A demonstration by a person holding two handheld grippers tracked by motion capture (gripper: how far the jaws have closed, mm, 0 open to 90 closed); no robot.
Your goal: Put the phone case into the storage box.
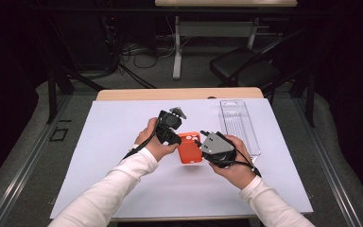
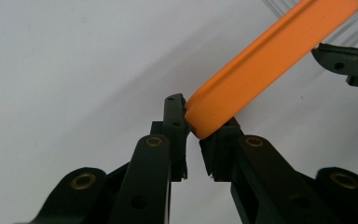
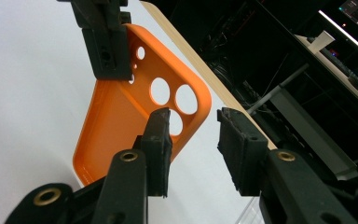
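An orange phone case (image 1: 189, 147) is held above the white mat (image 1: 123, 132), its edge clamped between the jaws of the left gripper (image 2: 192, 126). The right gripper (image 3: 193, 135) stands with jaws apart around the case's corner by the camera holes, gripping nothing. A clear plastic tray (image 1: 238, 125) lies just right of the case; bare mat extends to the left.
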